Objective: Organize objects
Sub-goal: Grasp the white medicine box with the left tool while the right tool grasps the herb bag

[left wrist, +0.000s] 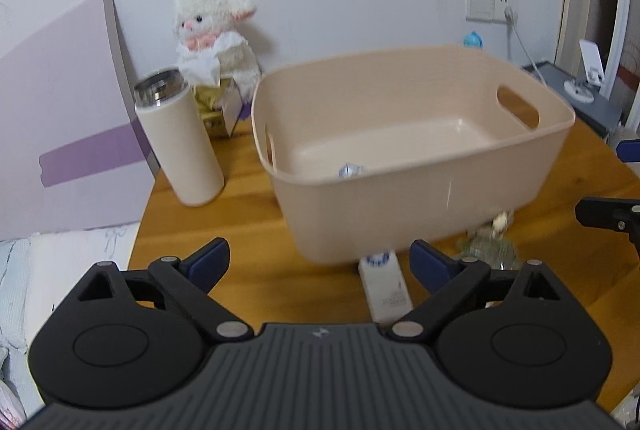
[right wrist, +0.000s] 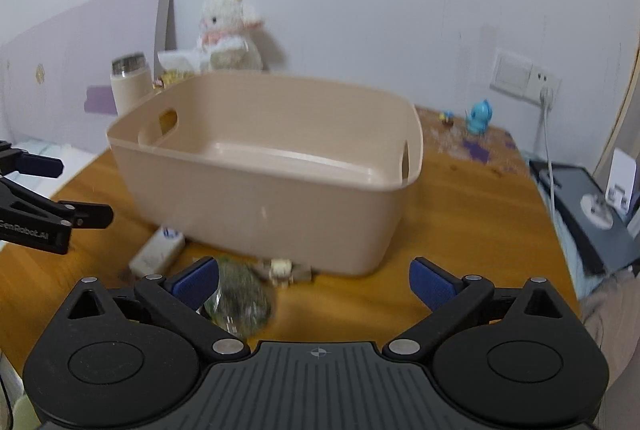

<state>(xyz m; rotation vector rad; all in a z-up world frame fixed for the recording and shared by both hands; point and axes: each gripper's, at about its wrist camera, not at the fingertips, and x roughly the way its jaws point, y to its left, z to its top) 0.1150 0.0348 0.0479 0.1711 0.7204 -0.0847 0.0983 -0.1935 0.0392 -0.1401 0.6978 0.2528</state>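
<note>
A beige plastic basket (left wrist: 420, 205) with handle cut-outs stands on the wooden table; it also shows in the right wrist view (right wrist: 280, 205). A small blue-and-white item (left wrist: 351, 169) lies inside it. In front of the basket lie a white tube (left wrist: 385, 290), also in the right wrist view (right wrist: 158, 250), a greenish glass ornament (left wrist: 490, 250) (right wrist: 240, 298) and a small figurine (right wrist: 282, 270). My left gripper (left wrist: 320, 262) is open and empty, short of the basket. My right gripper (right wrist: 314, 282) is open and empty, with the ornament by its left finger.
A cream flask (left wrist: 178, 141) with a steel top stands left of the basket, a white plush rabbit (left wrist: 216, 33) and a tissue box (left wrist: 218, 109) behind it. A blue toy (right wrist: 478, 117) stands at the back right. A wall socket with cable (right wrist: 524, 77) and a grey side stand (right wrist: 592, 213) are to the right.
</note>
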